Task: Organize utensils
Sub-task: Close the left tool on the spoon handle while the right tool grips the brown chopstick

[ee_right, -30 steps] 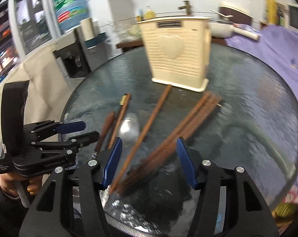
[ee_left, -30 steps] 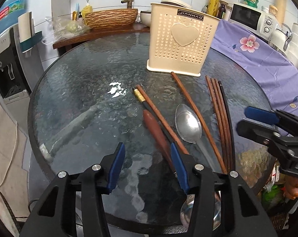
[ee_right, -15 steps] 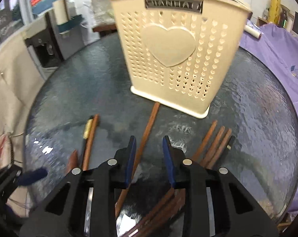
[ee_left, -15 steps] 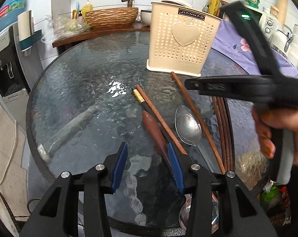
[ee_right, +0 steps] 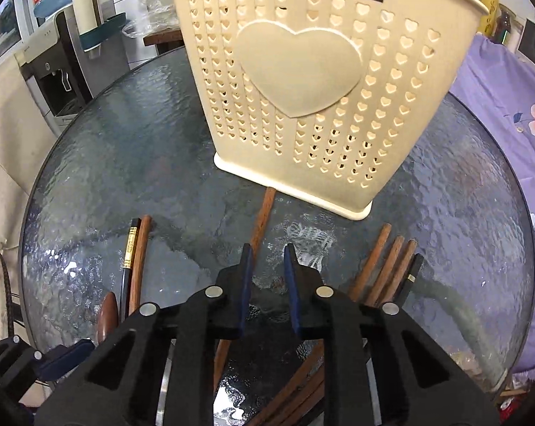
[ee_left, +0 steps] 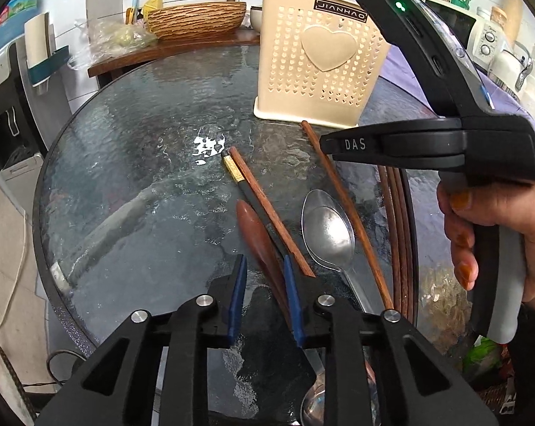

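Your left tool (ee_left: 265,284) hangs low over the near side of the table (ee_left: 143,177). Its two blue pads are a small way apart and are closing. A brown wooden handle (ee_left: 256,234) lies on the glass and runs down into the gap, close by the pad on the picture's right. The other pad is not on it, so nothing is pinched yet.

Your right tool (ee_right: 269,269) points down at the glass just in front of the cream holder (ee_right: 303,88). Its pads are also a small way apart and closing. One long chopstick (ee_right: 263,220) starts at the foot of the holder and runs toward you. It meets the tip of the pad on the picture's left and slips behind that finger. The gap between the pads shows bare glass. You cannot tell from here if that pad touches the stick.

In the left camera your hand (ee_left: 480,230) holds the right tool from the side, with its nose over that same long chopstick.

The other things all lie flat on the table. A metal spoon (ee_left: 326,227) sits between the wooden handle and the long chopstick. A black chopstick (ee_left: 239,181) with a gold band and a brown chopstick (ee_left: 267,209) lie side by side, touching. A bunch of chopsticks (ee_right: 388,266) lies on the right side of the table. The holder stands upright at the far side.
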